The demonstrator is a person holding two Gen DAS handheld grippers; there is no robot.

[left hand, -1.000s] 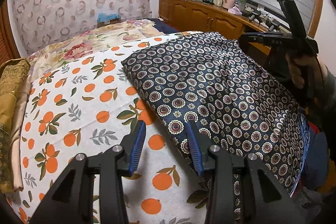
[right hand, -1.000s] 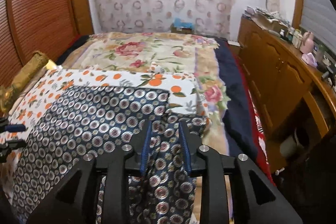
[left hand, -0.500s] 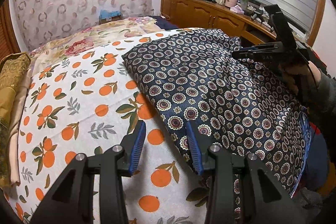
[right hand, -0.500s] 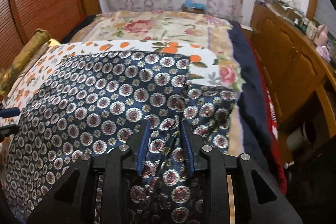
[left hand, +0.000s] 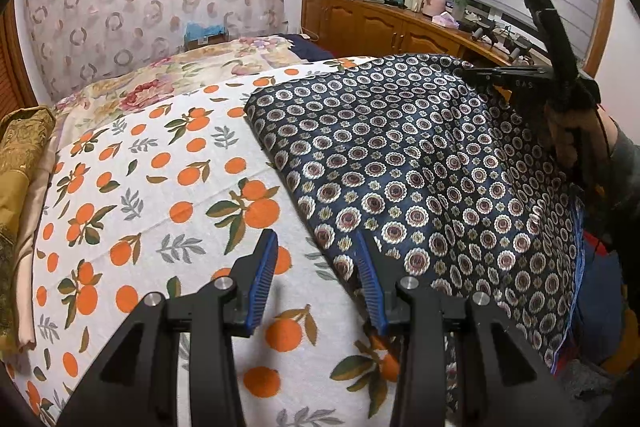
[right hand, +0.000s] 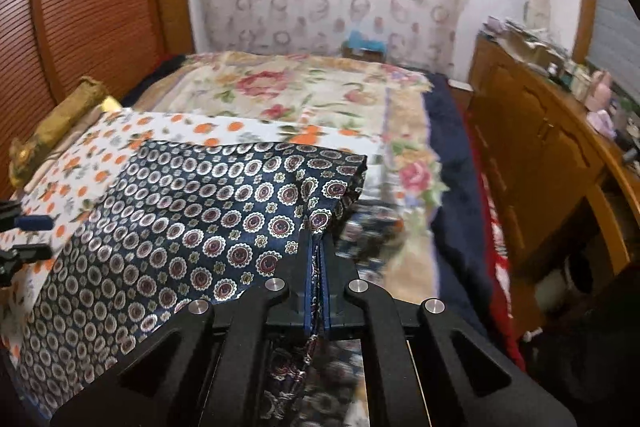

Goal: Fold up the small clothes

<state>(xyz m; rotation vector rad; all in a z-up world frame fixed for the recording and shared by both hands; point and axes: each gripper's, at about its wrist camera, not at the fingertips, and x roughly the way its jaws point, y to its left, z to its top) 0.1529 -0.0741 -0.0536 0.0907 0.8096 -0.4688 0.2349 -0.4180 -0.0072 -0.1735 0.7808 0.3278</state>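
Observation:
A navy garment with round medallion print (left hand: 420,163) lies spread on the bed over a white sheet with oranges (left hand: 160,187). My left gripper (left hand: 316,251) is open, its right pad at the garment's near left edge, holding nothing. My right gripper (right hand: 316,247) is shut on the garment's right edge (right hand: 320,219) and lifts it a little. The right gripper also shows in the left wrist view (left hand: 476,73) at the garment's far right. The garment (right hand: 192,227) fills the lower left of the right wrist view.
A floral bedspread (right hand: 304,95) covers the far bed. A gold cushion (left hand: 20,155) lies at the left. A wooden cabinet with clutter (left hand: 384,23) runs along the right wall. A slatted wooden wardrobe (right hand: 88,11) stands left. A blue box (left hand: 204,33) sits at the bed's far end.
My right gripper has shut on the garment's right edge and raised it. My left gripper has stayed open at the near left edge.

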